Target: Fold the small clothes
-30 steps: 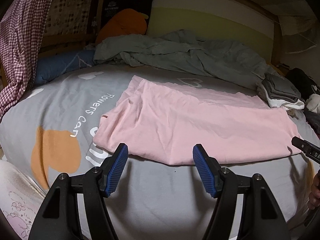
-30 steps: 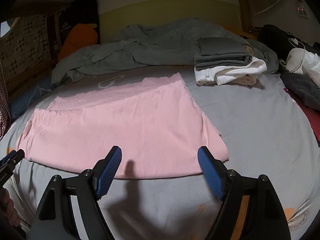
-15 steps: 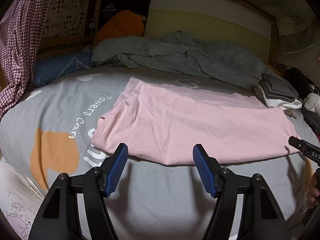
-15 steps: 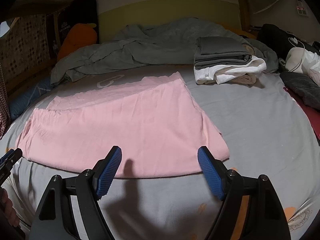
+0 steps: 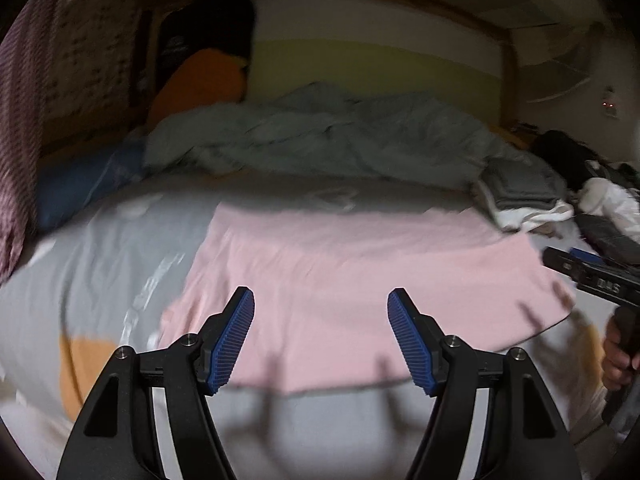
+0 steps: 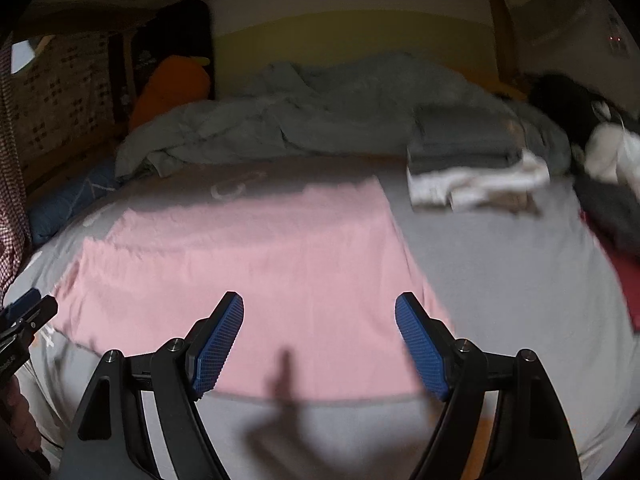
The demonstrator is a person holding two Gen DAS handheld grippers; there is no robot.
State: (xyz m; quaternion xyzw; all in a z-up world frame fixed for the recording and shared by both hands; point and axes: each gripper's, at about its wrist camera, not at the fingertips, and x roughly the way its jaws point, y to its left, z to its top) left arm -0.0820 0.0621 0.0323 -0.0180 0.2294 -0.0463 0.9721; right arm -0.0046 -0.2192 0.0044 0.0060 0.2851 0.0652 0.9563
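Note:
A pink garment (image 5: 352,276) lies flat, folded over lengthwise, on the grey bed sheet (image 5: 100,256); it also shows in the right wrist view (image 6: 248,264). My left gripper (image 5: 320,340) is open and empty, hovering over the garment's near edge toward its left end. My right gripper (image 6: 320,344) is open and empty above the near edge toward the garment's right end. The right gripper's tip also shows at the right edge of the left wrist view (image 5: 592,276). Both views are blurred by motion.
A stack of folded grey and white clothes (image 6: 472,168) sits to the garment's far right. A crumpled grey-green duvet (image 5: 320,140) lies behind it. An orange pillow (image 5: 200,84) is at the back left. Dark and white clothes (image 6: 608,152) lie at the right.
Both grippers have moved forward and down toward the pink garment's near edge, so their fingers now overlap it. The garment itself has not moved. Both stay open.

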